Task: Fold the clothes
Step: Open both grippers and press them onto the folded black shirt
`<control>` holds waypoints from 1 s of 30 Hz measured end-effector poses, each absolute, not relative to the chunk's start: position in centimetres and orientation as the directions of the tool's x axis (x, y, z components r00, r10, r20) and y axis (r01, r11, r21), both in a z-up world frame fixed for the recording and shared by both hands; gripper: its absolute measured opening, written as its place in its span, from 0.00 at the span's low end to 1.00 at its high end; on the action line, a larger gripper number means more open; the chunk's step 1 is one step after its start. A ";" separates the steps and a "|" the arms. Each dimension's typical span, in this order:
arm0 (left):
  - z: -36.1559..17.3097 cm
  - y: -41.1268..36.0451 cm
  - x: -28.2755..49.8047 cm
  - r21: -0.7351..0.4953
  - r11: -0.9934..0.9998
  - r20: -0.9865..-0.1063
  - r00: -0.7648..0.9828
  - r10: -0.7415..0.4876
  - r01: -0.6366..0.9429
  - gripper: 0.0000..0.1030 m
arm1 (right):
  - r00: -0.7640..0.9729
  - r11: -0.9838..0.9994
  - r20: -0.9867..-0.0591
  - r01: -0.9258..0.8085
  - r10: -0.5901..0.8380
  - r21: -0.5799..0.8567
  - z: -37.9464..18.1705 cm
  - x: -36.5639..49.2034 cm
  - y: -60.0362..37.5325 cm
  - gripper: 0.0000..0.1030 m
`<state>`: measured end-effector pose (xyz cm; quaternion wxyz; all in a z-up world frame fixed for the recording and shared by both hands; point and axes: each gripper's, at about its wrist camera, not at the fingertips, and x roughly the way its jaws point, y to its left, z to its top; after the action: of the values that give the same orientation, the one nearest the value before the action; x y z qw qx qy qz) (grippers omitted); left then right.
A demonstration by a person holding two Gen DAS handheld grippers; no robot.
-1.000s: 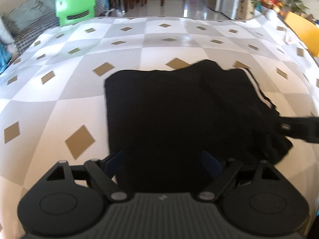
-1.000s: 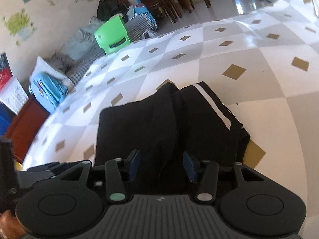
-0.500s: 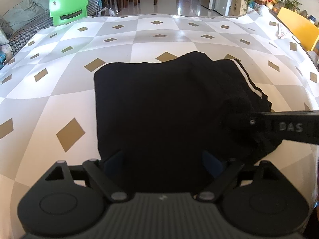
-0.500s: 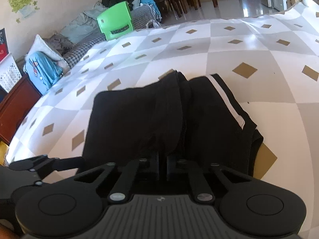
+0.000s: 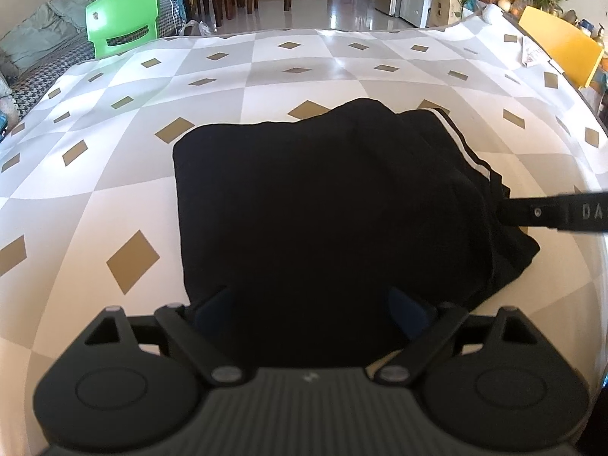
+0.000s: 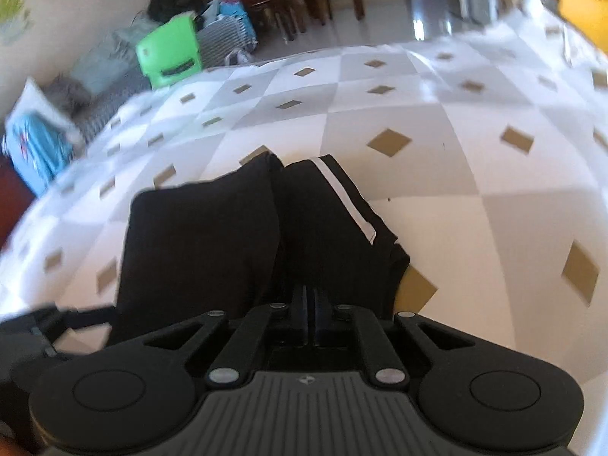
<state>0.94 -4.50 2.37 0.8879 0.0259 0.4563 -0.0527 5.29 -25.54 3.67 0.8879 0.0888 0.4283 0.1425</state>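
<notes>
Left wrist: diamond-patterned tablecloth [image 5: 304,76], green chair [image 5: 121,19]

Left tool [image 5: 311,304]: black two-finger, tilted downward, blue-padded fingers [image 5: 408,313] spread wide, nothing pinched between pads. Right tool [image 6: 311,313]: black two-finger, tilted downward, jaws pressed together, clamped on fold of black garment [image 6: 212,235] at fingertips.
</notes>
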 end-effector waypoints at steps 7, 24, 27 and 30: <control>2.3 -4.6 0.8 -0.001 0.993 -0.815 0.575 -0.071 0.121 0.89 | 0.608 0.899 -0.665 -0.245 0.434 0.363 4.2 5.1 -25.1 0.31; 1.0 -4.0 1.2 0.010 0.997 -0.848 0.530 -0.030 0.073 1.00 | 0.568 0.968 -0.803 -0.245 0.181 0.045 1.1 5.2 -22.6 0.38; 0.9 -4.0 1.1 0.018 0.997 -0.850 0.527 -0.020 0.068 1.00 | 0.565 0.970 -0.805 -0.240 0.180 0.048 1.1 5.0 -22.7 0.40; 0.7 -3.7 1.2 0.013 0.998 -0.855 0.519 -0.017 0.053 1.00 | 0.562 0.969 -0.807 -0.242 0.183 0.051 1.1 5.0 -22.7 0.41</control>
<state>1.18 -3.69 0.74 0.8712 0.0187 0.4902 -0.0201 5.00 -22.69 1.14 0.8830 -0.0326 0.4524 0.1204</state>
